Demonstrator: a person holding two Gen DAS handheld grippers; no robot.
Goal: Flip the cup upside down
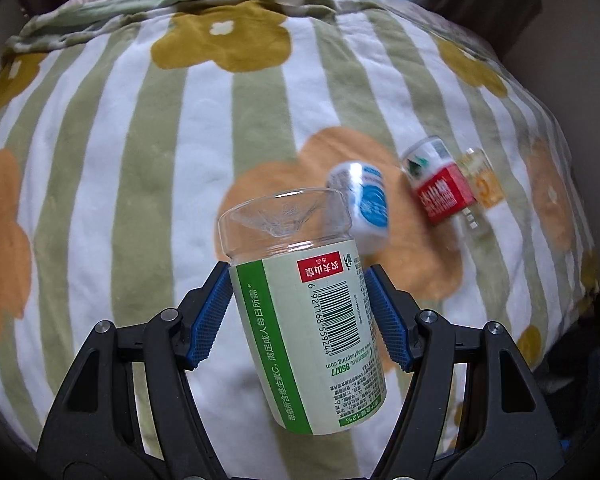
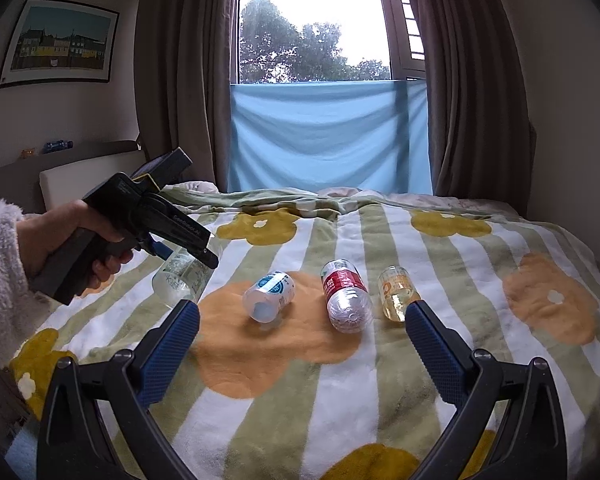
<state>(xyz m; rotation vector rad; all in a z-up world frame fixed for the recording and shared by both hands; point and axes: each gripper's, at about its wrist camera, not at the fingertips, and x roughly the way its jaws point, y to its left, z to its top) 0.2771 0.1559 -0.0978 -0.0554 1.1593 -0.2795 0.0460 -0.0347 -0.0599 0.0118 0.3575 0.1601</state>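
My left gripper (image 1: 298,304) is shut on a clear plastic cup with a green label (image 1: 312,320), cut from a bottle. The cup is in the air above the bed, tilted, with its closed clear base pointing up and away. In the right wrist view the same cup (image 2: 184,276) hangs from the left gripper (image 2: 188,254) at the left, held by a hand. My right gripper (image 2: 302,322) is open and empty, low over the blanket in front of the other cups.
A striped flower blanket (image 2: 380,380) covers the bed. Three other cups lie on their sides on it: blue-labelled (image 2: 269,296), red-labelled (image 2: 346,296), orange-labelled (image 2: 396,292). They also show in the left wrist view (image 1: 366,200). Curtains and a window stand behind.
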